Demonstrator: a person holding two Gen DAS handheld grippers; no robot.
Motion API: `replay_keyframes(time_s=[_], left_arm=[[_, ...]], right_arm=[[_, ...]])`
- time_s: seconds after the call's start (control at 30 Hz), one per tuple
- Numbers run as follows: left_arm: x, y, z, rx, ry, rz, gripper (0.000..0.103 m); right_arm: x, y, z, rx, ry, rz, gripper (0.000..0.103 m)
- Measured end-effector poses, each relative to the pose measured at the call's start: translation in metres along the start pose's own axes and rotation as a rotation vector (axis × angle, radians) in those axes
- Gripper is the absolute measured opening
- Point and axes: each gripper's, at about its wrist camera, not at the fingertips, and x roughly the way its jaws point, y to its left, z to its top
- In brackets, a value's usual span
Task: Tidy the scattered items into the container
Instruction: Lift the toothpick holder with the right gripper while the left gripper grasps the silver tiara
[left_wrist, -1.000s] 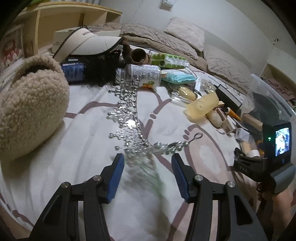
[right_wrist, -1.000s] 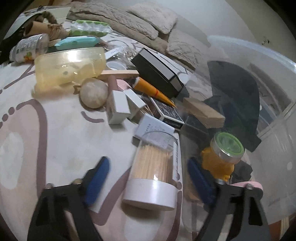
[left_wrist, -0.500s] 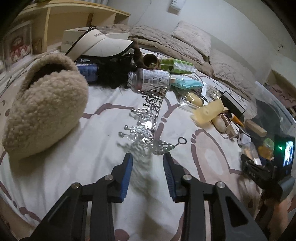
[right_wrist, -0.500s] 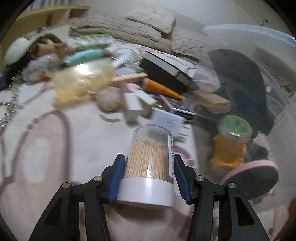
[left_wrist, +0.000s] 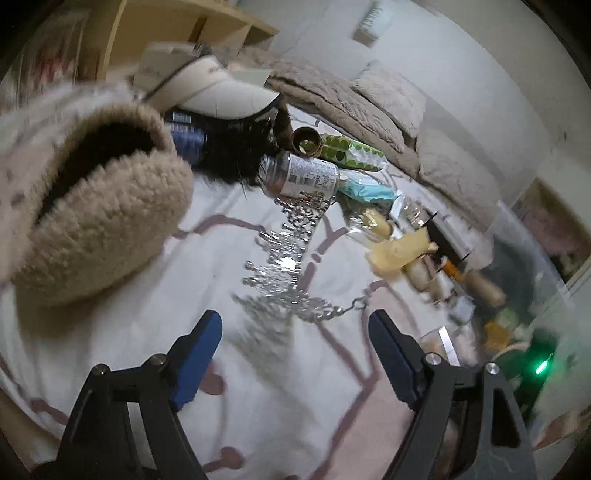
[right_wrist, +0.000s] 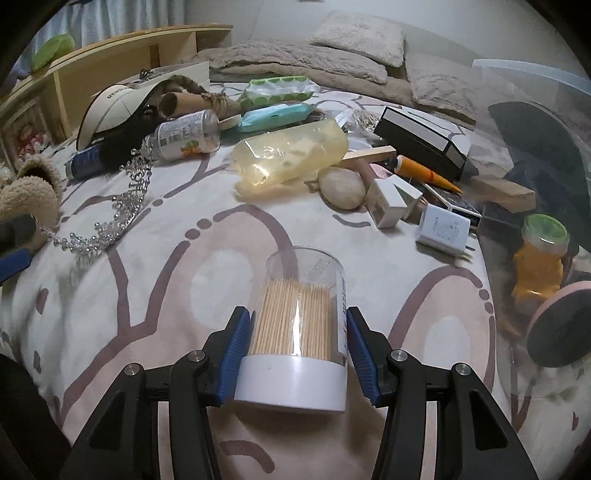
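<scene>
Lifted clear of the bedspread since a second ago, the toothpick jar (right_wrist: 295, 332) now rides in the right gripper (right_wrist: 297, 347), while the left gripper (left_wrist: 295, 354) has spread wide again.

Right jaws pinch the jar at lower centre of the frame, above the patterned bedspread (right_wrist: 155, 295); the clear container (right_wrist: 546, 155) fills the right edge, with a charger (right_wrist: 443, 229) and white boxes (right_wrist: 388, 199) between. Left jaws gape, empty, just short of the tiara (left_wrist: 291, 280) at mid-frame; a fleece slipper (left_wrist: 99, 221) crowds the left side.
</scene>
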Motion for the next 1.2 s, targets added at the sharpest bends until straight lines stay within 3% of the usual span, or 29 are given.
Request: replay_keyframes(time_s=[0.1,0.2,0.3,0.37,0.47,0.5,0.57,0.77,0.93,1.0,1.13,1.2], left_arm=[[0.008,0.007,0.006,-0.129,0.041,-0.106,0.082],[0.017,0.01,0.011,-0.179,0.045,-0.056,0.082],[0.027,0.021,0.011,-0.259,0.081,-0.045,0.075],[0.032,0.03,0.008,-0.293,0.102,-0.037,0.053],[0.037,0.039,0.002,-0.297,0.124,-0.005,0.034],[0.037,0.04,0.001,-0.291,0.124,0.004,0.031],[0.034,0.034,0.0,-0.221,0.104,0.054,0.016],[0.024,-0.006,-0.009,0.113,0.034,0.194,0.004],[0.029,-0.041,-0.03,0.428,-0.02,0.335,0.004],[0.032,-0.046,-0.037,0.473,-0.016,0.342,0.004],[0.037,-0.042,-0.038,0.453,0.029,0.306,0.007],[0.038,-0.04,-0.038,0.415,0.076,0.257,0.04]], right_arm=[[-0.001,0.004,-0.001,-0.015,-0.002,-0.015,0.053],[0.0,0.003,-0.001,-0.015,-0.002,-0.02,0.053],[0.0,0.004,-0.002,-0.018,-0.002,-0.024,0.053],[0.0,0.004,-0.003,-0.015,0.001,-0.021,0.053],[0.0,0.003,-0.004,-0.007,0.007,-0.013,0.053],[0.0,0.003,-0.004,-0.005,0.009,-0.011,0.053],[0.0,0.002,-0.005,0.001,0.013,-0.008,0.053],[0.0,-0.001,-0.005,0.022,0.023,0.014,0.053],[-0.005,-0.008,-0.004,0.038,0.016,0.017,0.053],[-0.009,-0.008,-0.004,0.018,0.005,0.0,0.053],[-0.005,-0.008,-0.008,-0.022,0.049,0.034,0.053],[-0.002,-0.006,-0.01,-0.034,0.061,0.034,0.053]])
